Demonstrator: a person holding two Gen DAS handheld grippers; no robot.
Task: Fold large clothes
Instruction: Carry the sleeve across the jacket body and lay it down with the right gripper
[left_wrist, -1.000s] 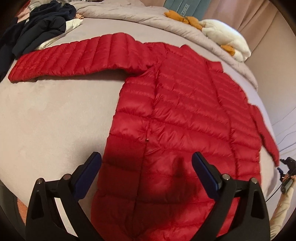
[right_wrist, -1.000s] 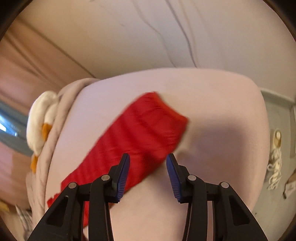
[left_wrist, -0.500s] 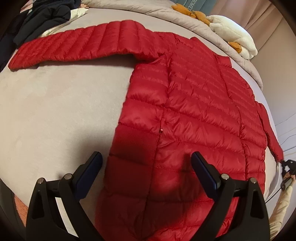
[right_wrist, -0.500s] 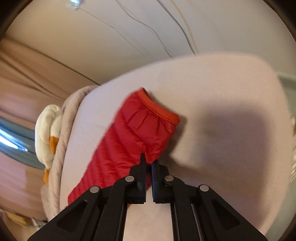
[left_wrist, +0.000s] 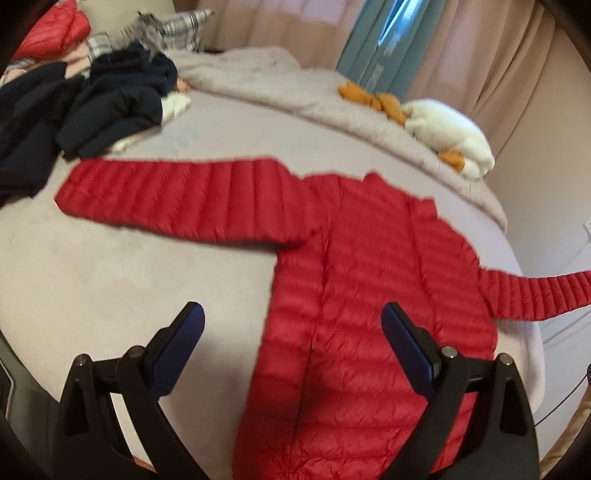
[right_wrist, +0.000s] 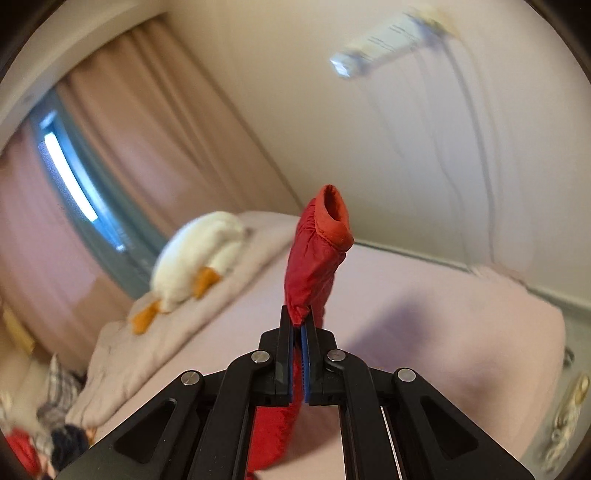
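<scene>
A red quilted puffer jacket (left_wrist: 369, 288) lies flat on the bed (left_wrist: 129, 280). One sleeve stretches out to the left. The other sleeve (left_wrist: 546, 293) is lifted off the bed at the right edge of the left wrist view. My right gripper (right_wrist: 300, 325) is shut on that sleeve (right_wrist: 314, 266) just below its cuff, and the cuff opening stands up above the jaws. My left gripper (left_wrist: 291, 325) hangs open above the jacket's lower body, with nothing between its blue pads.
A pile of dark clothes (left_wrist: 74, 107) lies at the bed's far left. A rumpled beige blanket (left_wrist: 266, 81) runs along the far side with a white and orange plush duck (left_wrist: 443, 129) on it. Curtains and a window stand behind. The wall is close on the right.
My right gripper shut on the sleeve near the cuff and lifted it off the bed. My left gripper rose and drew back, still open, so more of the jacket shows.
</scene>
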